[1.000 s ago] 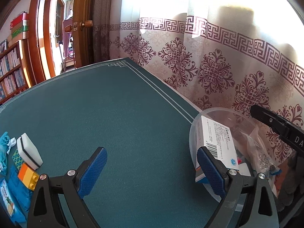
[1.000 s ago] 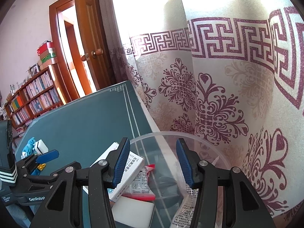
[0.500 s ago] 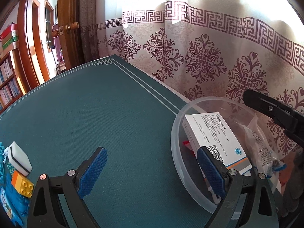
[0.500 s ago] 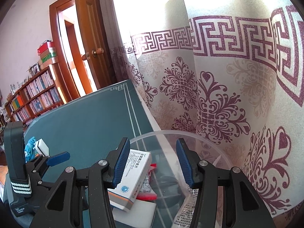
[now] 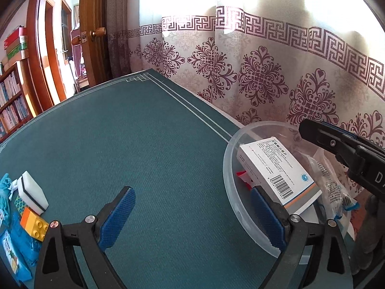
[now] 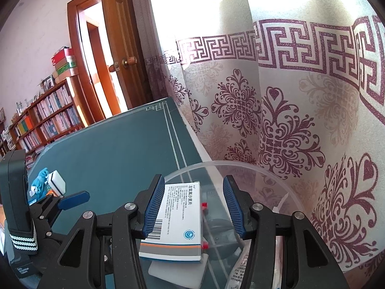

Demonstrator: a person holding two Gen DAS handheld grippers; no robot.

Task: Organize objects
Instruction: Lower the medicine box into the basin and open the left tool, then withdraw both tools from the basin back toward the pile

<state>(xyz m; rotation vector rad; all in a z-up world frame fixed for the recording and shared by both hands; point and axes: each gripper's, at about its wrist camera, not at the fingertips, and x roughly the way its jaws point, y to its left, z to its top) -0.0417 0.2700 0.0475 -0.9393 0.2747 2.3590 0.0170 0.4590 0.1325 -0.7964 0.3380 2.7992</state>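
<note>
Home room: bookshelf (image 6: 45, 122), wooden door (image 6: 120, 48), patterned curtain (image 6: 276, 125).

medicine box (image 6: 177, 219) printed 左氧氟沙星片 (barcode beside); right gripper (image 5: 341, 154) body lettered "D"

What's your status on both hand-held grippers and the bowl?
Left hand-held gripper open, empty. Right hand-held gripper open over clear bowl. Medicine box lies in bowl. Sponge, brick remain on table.

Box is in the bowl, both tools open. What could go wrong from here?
1. The clear bowl sits by the table edge near the curtain; a nudge from the right tool above it might push it off.
2. The medicine box lies tilted on other items and may slide.
3. The sponge, orange brick and blue packets crowd together, so the left tool might snag a neighbour.
</note>
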